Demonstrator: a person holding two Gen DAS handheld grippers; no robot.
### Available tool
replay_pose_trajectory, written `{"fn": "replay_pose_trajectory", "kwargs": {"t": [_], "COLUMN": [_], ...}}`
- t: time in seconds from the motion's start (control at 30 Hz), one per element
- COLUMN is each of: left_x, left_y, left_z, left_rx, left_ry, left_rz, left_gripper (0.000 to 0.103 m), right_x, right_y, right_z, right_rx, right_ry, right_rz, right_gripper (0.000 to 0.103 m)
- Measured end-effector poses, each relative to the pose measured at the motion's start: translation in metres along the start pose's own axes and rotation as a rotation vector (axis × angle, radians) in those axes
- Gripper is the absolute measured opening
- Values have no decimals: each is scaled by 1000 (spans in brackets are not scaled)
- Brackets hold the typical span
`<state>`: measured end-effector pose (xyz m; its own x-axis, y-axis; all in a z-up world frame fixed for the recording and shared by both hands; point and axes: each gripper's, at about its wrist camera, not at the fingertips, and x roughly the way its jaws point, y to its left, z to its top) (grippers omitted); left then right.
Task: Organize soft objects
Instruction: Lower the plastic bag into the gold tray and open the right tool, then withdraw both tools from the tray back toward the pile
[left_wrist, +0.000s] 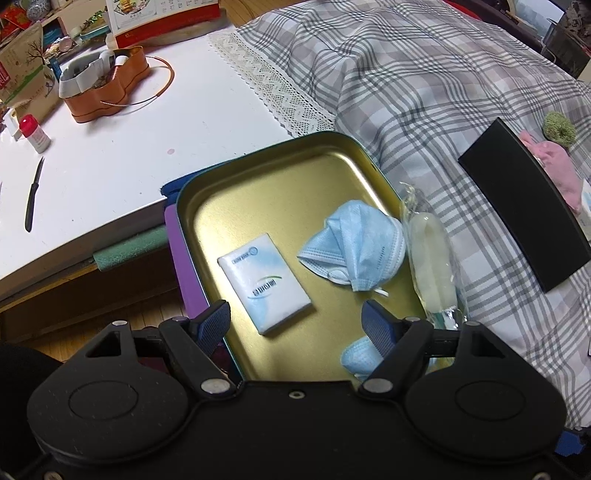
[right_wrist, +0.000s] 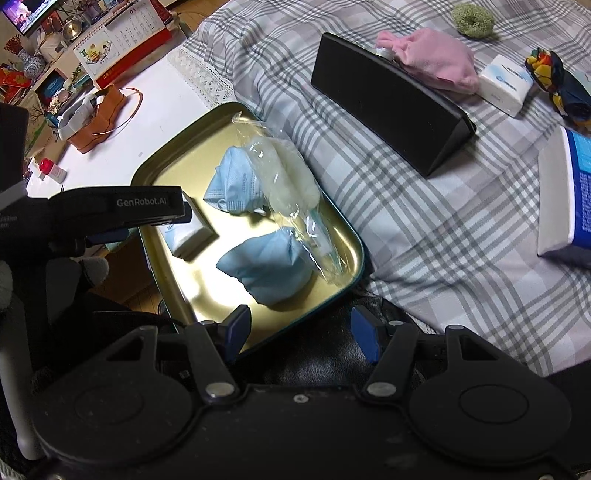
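Observation:
A gold metal tray (left_wrist: 258, 177) (right_wrist: 166, 162) lies at the edge of the plaid bed. In it are a white tissue pack (left_wrist: 264, 282) (right_wrist: 190, 234), a crumpled blue mask (left_wrist: 354, 243) (right_wrist: 232, 177), a second blue mask (left_wrist: 356, 360) (right_wrist: 269, 267) and a clear bag with a white soft item (left_wrist: 430, 254) (right_wrist: 284, 184). My left gripper (left_wrist: 295, 326) is open and empty just above the tray's near end. My right gripper (right_wrist: 301, 332) is open and empty at the tray's near corner. The left gripper's body (right_wrist: 110, 210) reaches over the tray in the right wrist view.
On the plaid cover (left_wrist: 406, 74) lie a black box (left_wrist: 524, 214) (right_wrist: 391, 99), a pink cloth (right_wrist: 432, 61), a green scrunchie (right_wrist: 472, 18), a tissue pack (right_wrist: 504, 83), a colourful cloth (right_wrist: 554, 81) and a blue-white box (right_wrist: 569, 199). A white table (left_wrist: 129, 147) holds a copper tin (left_wrist: 107, 85), a knife (left_wrist: 33, 194) and a bottle (left_wrist: 33, 133).

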<state>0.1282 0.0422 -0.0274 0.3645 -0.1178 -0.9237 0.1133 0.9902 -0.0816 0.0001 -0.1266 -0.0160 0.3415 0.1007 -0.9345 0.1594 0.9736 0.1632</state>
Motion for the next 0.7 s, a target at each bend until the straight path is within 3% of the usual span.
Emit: {"fn": "replay_pose_trajectory", "kwargs": {"t": [0.37,0.7], "left_x": [0,-2], "left_y": [-30,-70], "left_z": [-37,-89], "left_rx": [78,201], "left_ry": [-21,-77], "left_rz": [-14,-69], "left_gripper": [73,74], "right_x": [-24,-82], "right_y": [-33,-109], "right_z": [-28,-38], "right_rx": [45,199], "right_ry": [-52,-245], "right_rz": [33,-45], "right_gripper": [60,64]}}
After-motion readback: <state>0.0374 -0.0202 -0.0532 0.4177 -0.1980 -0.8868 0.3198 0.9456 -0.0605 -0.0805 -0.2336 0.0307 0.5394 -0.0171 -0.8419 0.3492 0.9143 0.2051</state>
